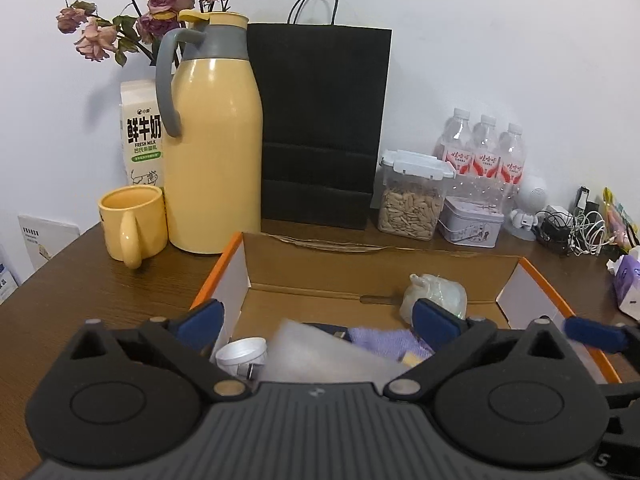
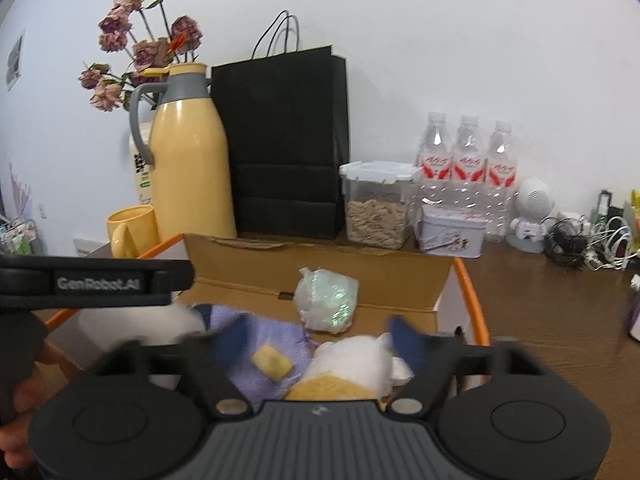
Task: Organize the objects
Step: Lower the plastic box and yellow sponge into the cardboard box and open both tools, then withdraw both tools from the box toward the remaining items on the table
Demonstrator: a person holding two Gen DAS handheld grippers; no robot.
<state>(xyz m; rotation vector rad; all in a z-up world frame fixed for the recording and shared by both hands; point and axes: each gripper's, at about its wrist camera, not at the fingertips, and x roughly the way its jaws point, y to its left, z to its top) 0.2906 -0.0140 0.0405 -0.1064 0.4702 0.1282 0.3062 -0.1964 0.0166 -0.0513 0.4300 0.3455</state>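
Over the cardboard box (image 1: 400, 268), the left gripper (image 1: 316, 316) hangs wide open and empty above a white cup (image 1: 243, 355) and purple cloth (image 1: 384, 342). From the right wrist, the right gripper (image 2: 320, 334) gapes around a plush toy (image 2: 352, 368), seemingly mid-sorting; closing comes next.

The left tool (image 1: 316, 316) has its two blue fingers (image 1: 202, 317) spread wide apart. The right tool (image 2: 320, 336) is spread wide too, its blue tips blurred. The left tool's black body crosses the right camera's view.
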